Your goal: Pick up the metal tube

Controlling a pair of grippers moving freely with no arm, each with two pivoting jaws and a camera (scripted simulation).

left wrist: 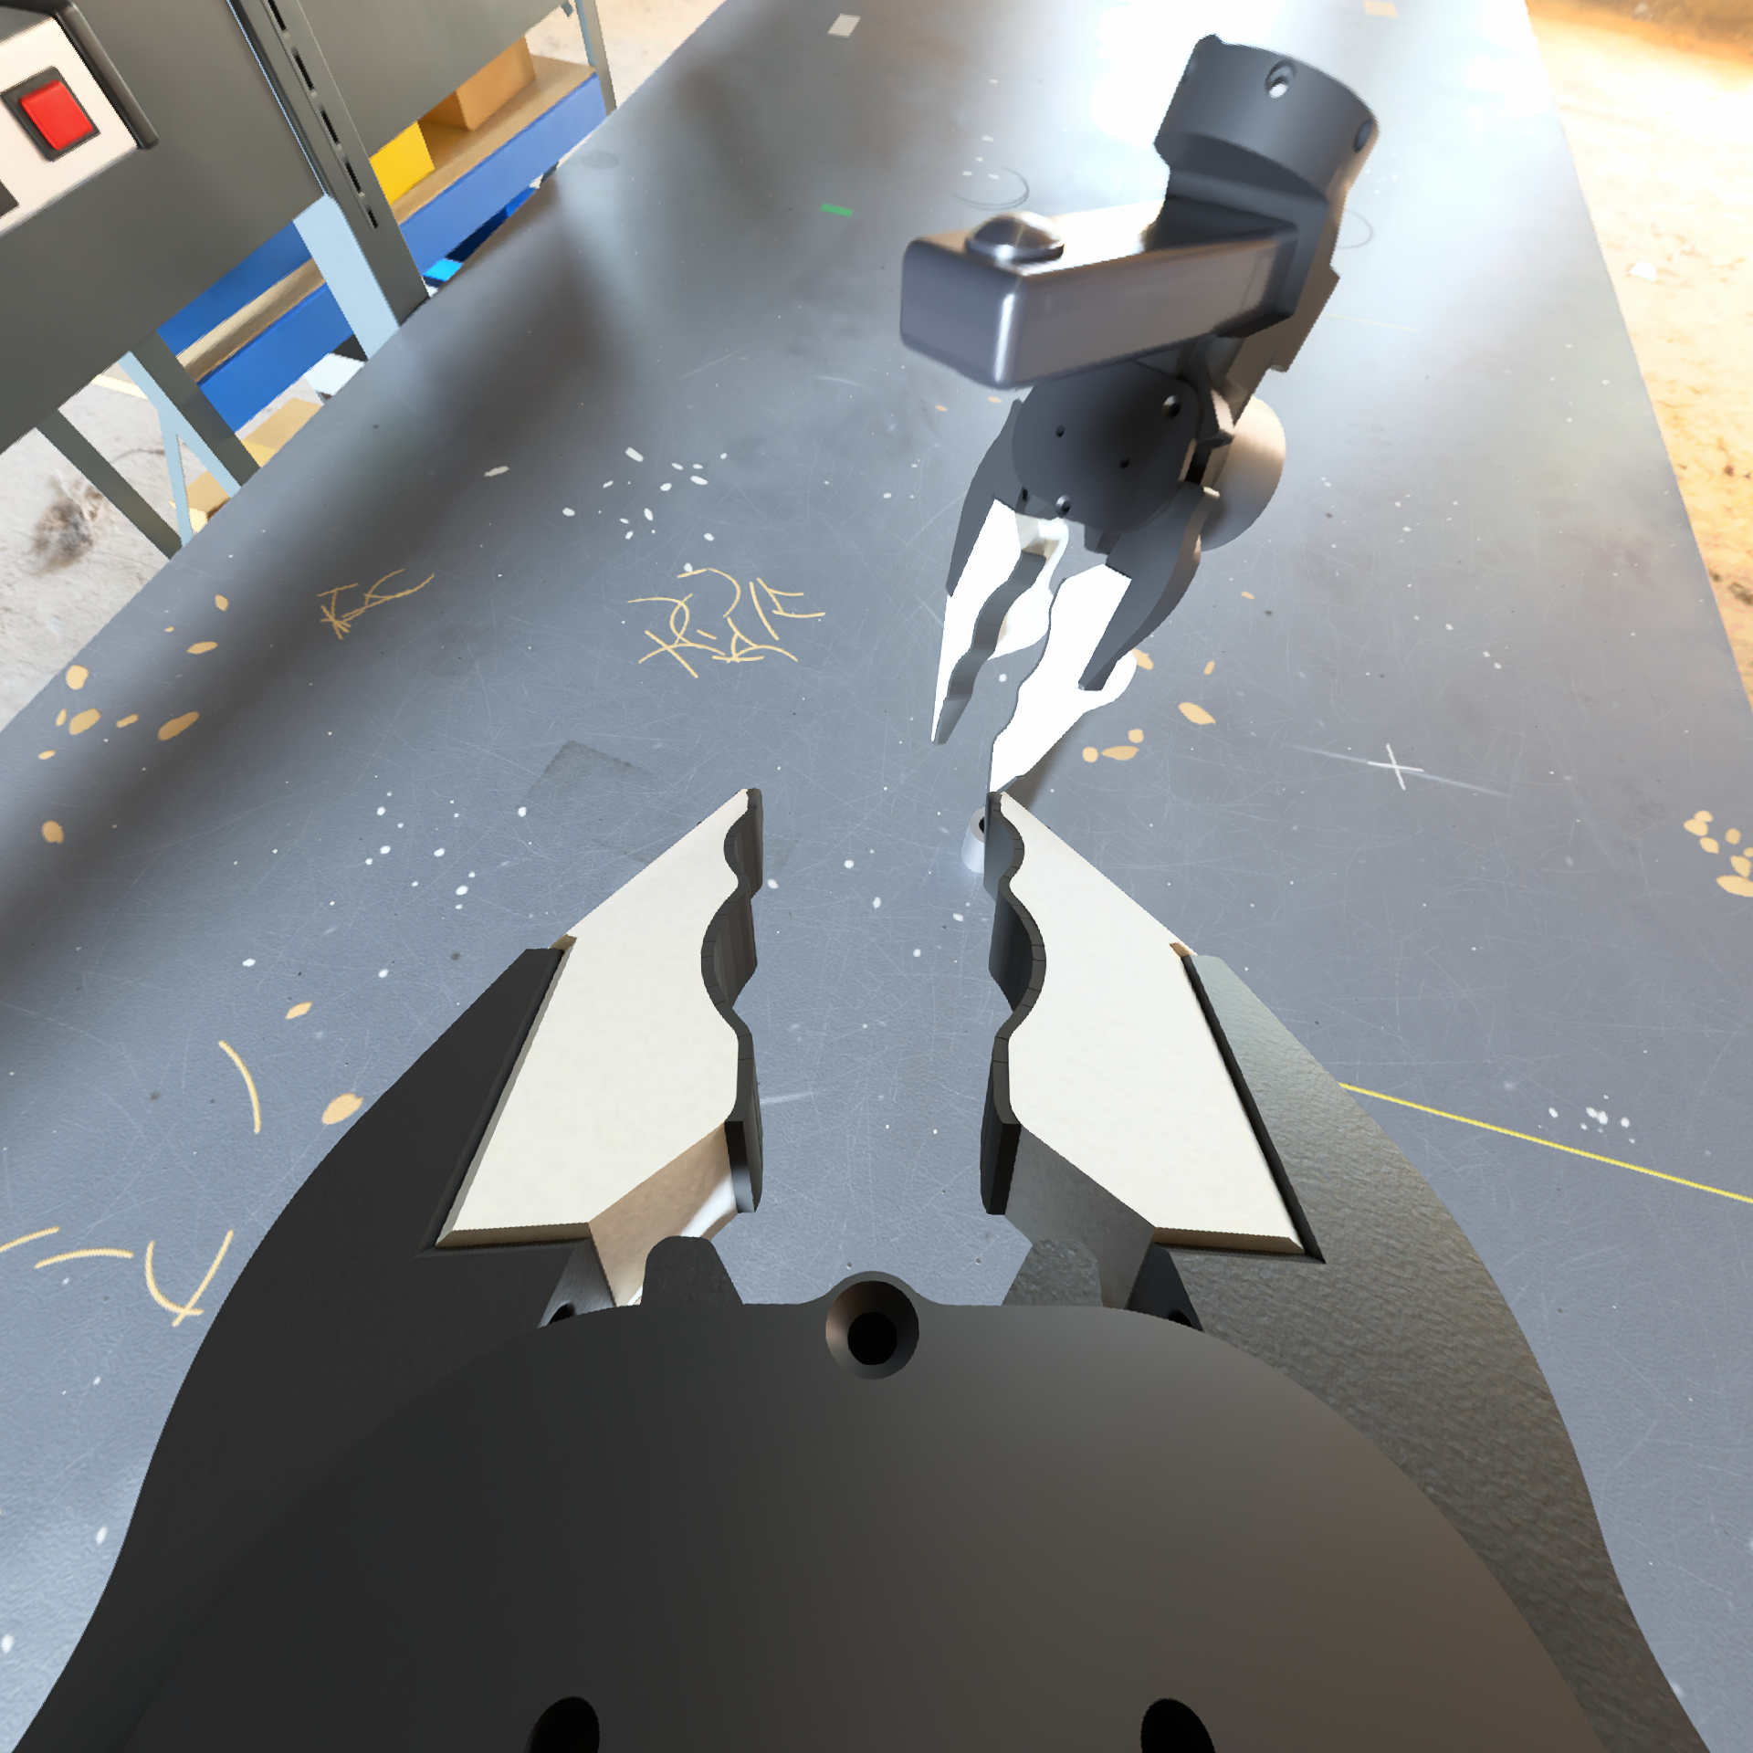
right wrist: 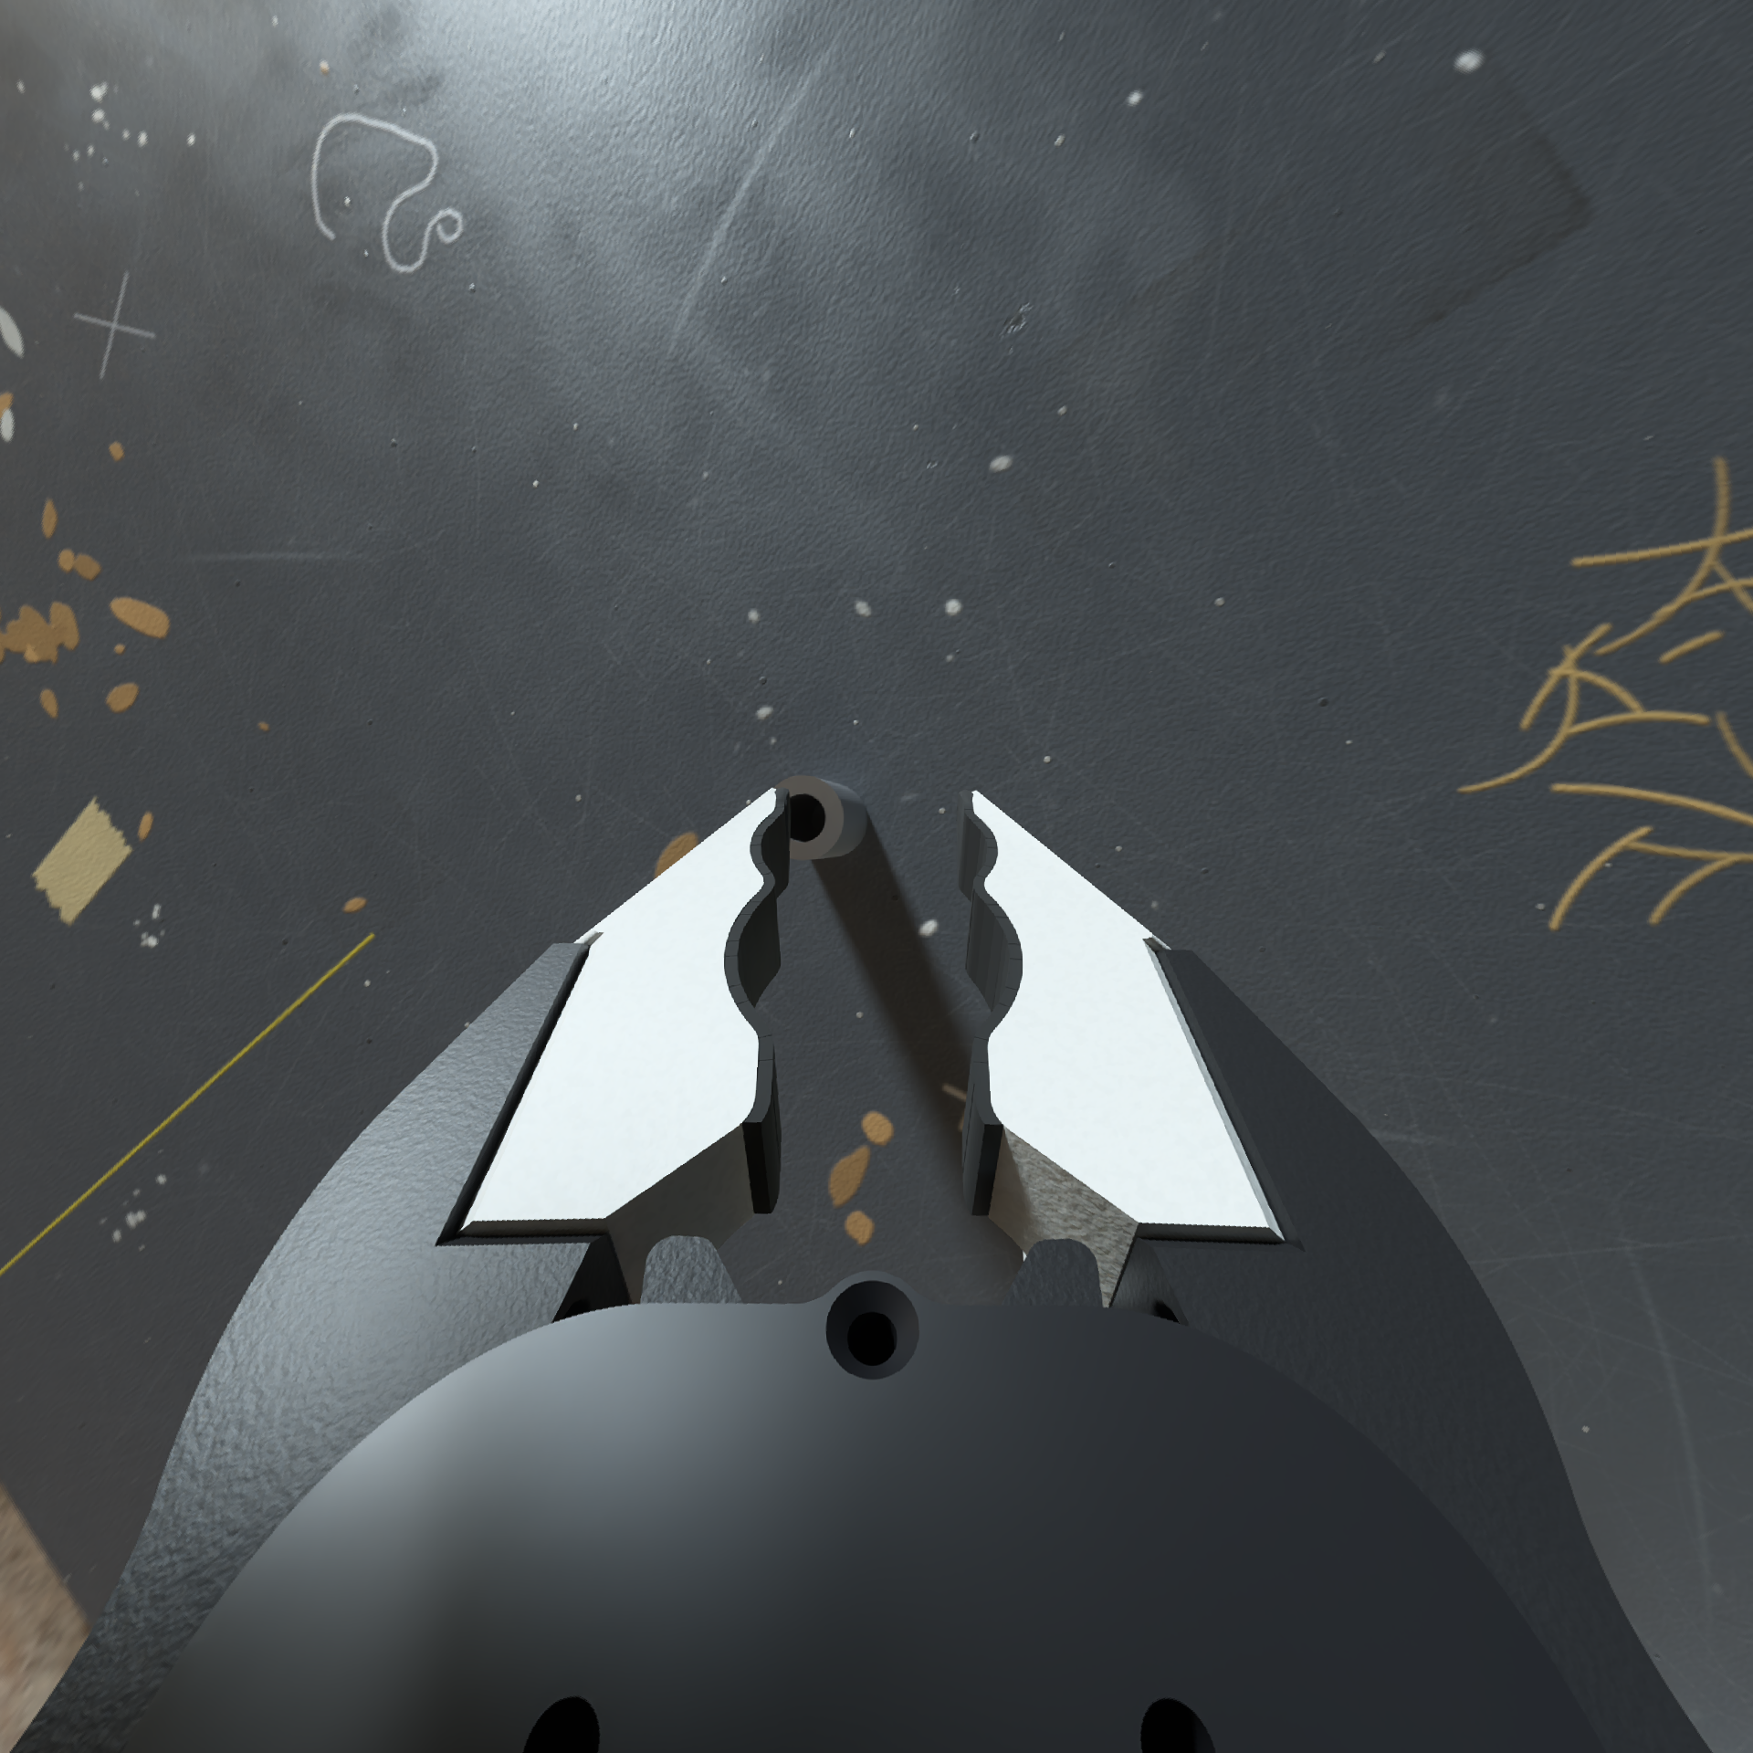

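Note:
The metal tube [right wrist: 823, 821] is a short grey cylinder with a dark bore, seen end-on on the dark table. In the right wrist view it sits between the tips of my open right gripper [right wrist: 873, 799], close against the left fingertip [right wrist: 773, 825]; I cannot tell if they touch. In the left wrist view the tube [left wrist: 973, 842] is small and partly hidden behind my right fingertip [left wrist: 1004, 825]. My left gripper [left wrist: 873, 802] is open and empty, low over the table. The right gripper [left wrist: 972, 754] hangs tips-down just above the tube.
The grey worktable [left wrist: 569, 854] is scratched and speckled with paint marks. A metal shelf rack [left wrist: 322, 237] with blue shelves and boxes stands beyond its left edge. A box with a red button [left wrist: 57, 114] is at the top left. Sandy floor [left wrist: 1669, 285] lies off the right edge.

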